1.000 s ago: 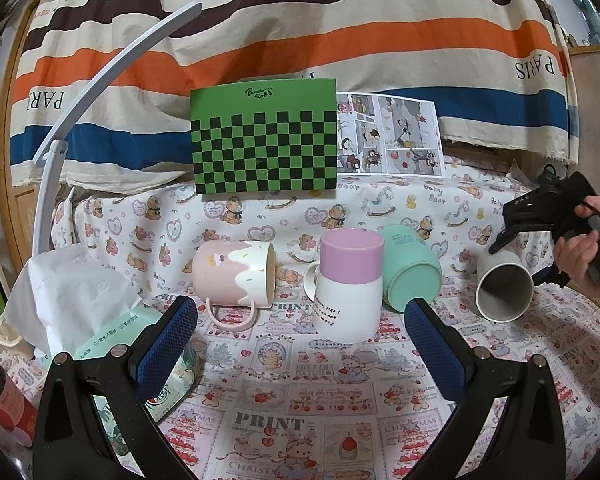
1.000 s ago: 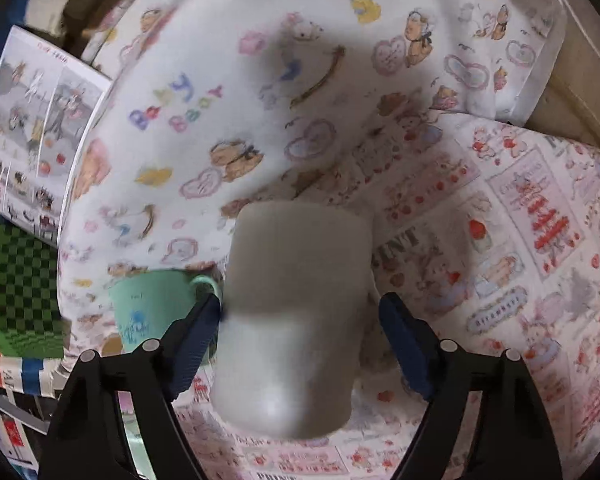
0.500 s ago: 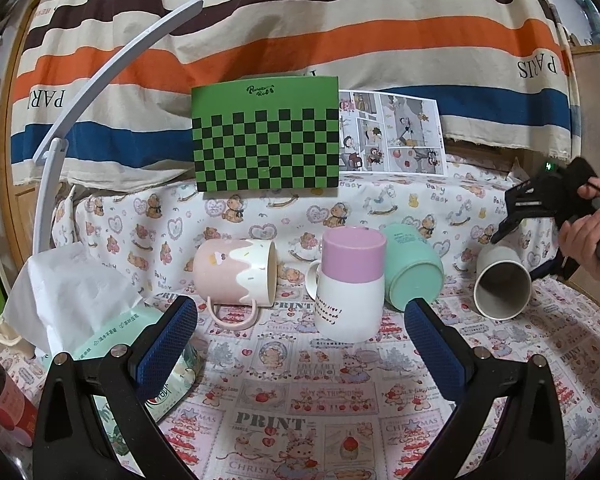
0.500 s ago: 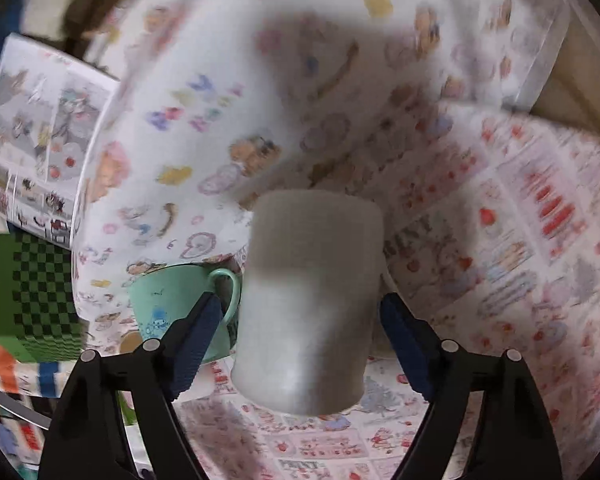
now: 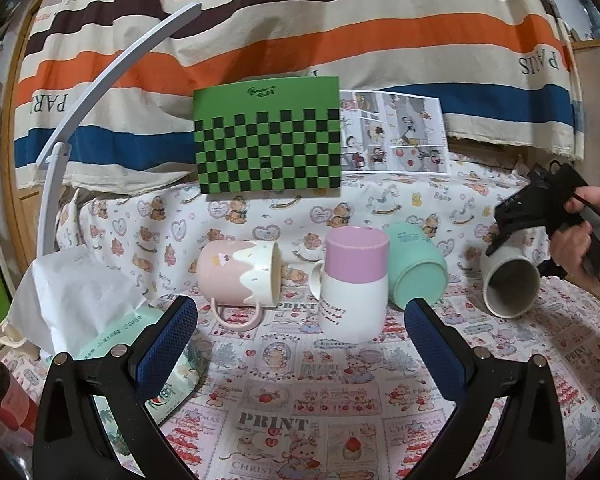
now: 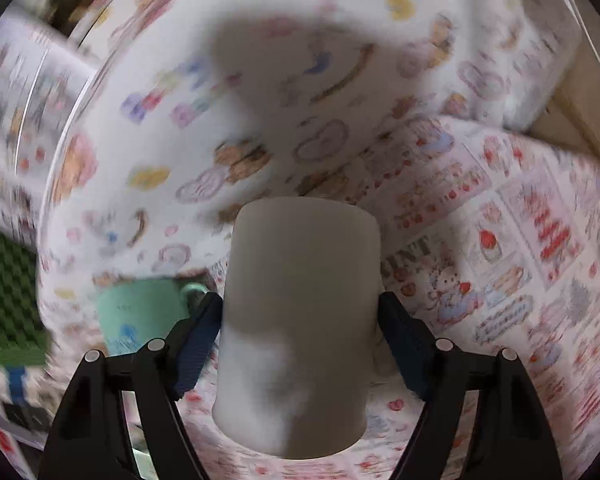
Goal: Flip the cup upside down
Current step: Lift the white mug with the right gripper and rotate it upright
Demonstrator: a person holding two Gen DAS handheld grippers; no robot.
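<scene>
- Left wrist view: the left gripper (image 5: 300, 320) hangs low over the printed cloth (image 5: 300, 400), jaws spread wide, nothing between the blue pads (image 5: 168, 344).
- Beyond it, a pink-and-white mug (image 5: 240, 276) lies on its side, mouth to the right, handle down toward the camera.
- Just beside it stands a pink-and-white cup (image 5: 354, 284), turned bottom up, handle on its left.
- A teal mug (image 5: 416, 268) lies tilted right behind that one, base toward the camera; whether they touch I cannot tell.
- Far right, the grey cup (image 5: 510, 280) is off the cloth, tipped with its open mouth down and toward the camera, and the right gripper (image 5: 540, 216) grips it from above, a hand (image 5: 576, 240) round the handle.
- At the back, a green checker board (image 5: 268, 136) leans on the striped fabric (image 5: 300, 20) with a comic sheet (image 5: 396, 136) on its right.
- Left edge: a tissue pack (image 5: 100, 320), a red-capped bottle (image 5: 0, 392) and a white curved arm (image 5: 80, 128).
- Right wrist view: blurry here. The right gripper (image 6: 300, 340) pinches the grey cup (image 6: 300, 308) by its sides, both pads (image 6: 200, 340) pressed to its wall.
- The cup's closed base points away from the camera, its rim end is nearest the lens.
- The teal mug (image 6: 140, 312) sits to the left, behind the left finger.
- The printed cloth (image 6: 520, 240) fills the right side, the bear-print cover (image 6: 260, 100) the top.
</scene>
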